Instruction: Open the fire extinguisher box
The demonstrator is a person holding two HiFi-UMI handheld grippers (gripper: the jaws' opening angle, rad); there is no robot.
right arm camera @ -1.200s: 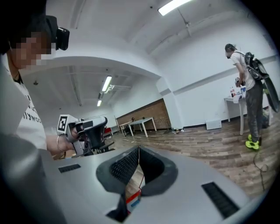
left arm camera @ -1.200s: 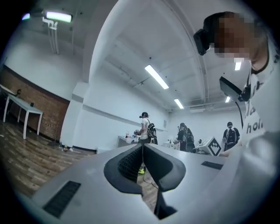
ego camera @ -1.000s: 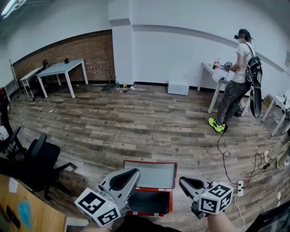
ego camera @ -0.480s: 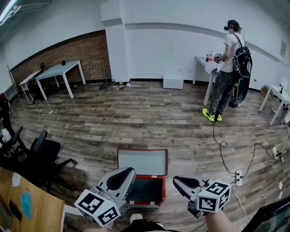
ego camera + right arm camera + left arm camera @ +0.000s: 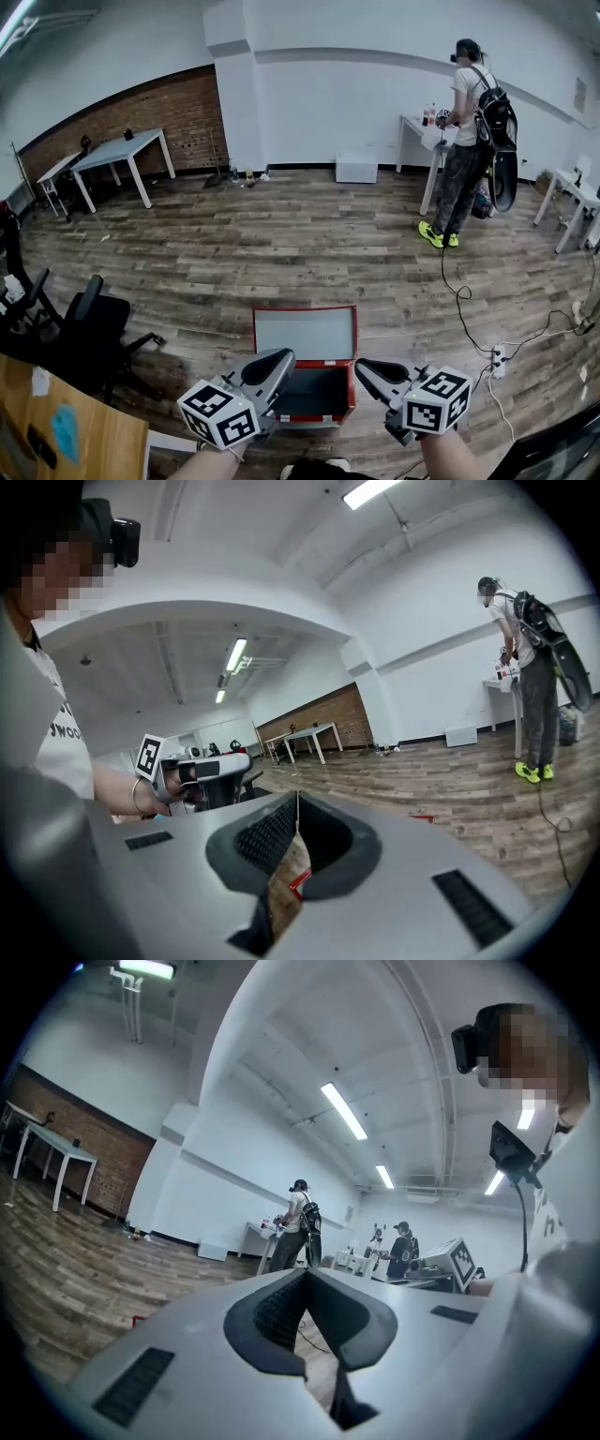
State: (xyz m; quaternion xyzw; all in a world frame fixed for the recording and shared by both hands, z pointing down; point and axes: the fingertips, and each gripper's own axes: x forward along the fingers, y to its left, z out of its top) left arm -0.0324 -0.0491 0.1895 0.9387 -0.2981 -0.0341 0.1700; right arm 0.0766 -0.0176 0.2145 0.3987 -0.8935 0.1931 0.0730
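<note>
Box [image 5: 314, 401]: red, on floor [image 5: 281, 244], at 6 o'clock in head view; lid [image 5: 305, 333] raised toward 12; task looks done.
Left tongs [image 5: 281, 356]: pressed together, empty, by box's 9 o'clock edge.
Right tongs [image 5: 361, 366]: pressed together, empty, by box's 3 o'clock edge.
Handling: withdraw both without knocking the lid.
Writing: none legible; square markers only.

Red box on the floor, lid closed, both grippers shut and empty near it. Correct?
Not quite: the lid is not closed. The head view shows it open, standing up at the back of the red box with its grey inner face towards the camera. The rest holds: the box sits on the floor, and the left gripper and right gripper are shut and empty near it.
</note>
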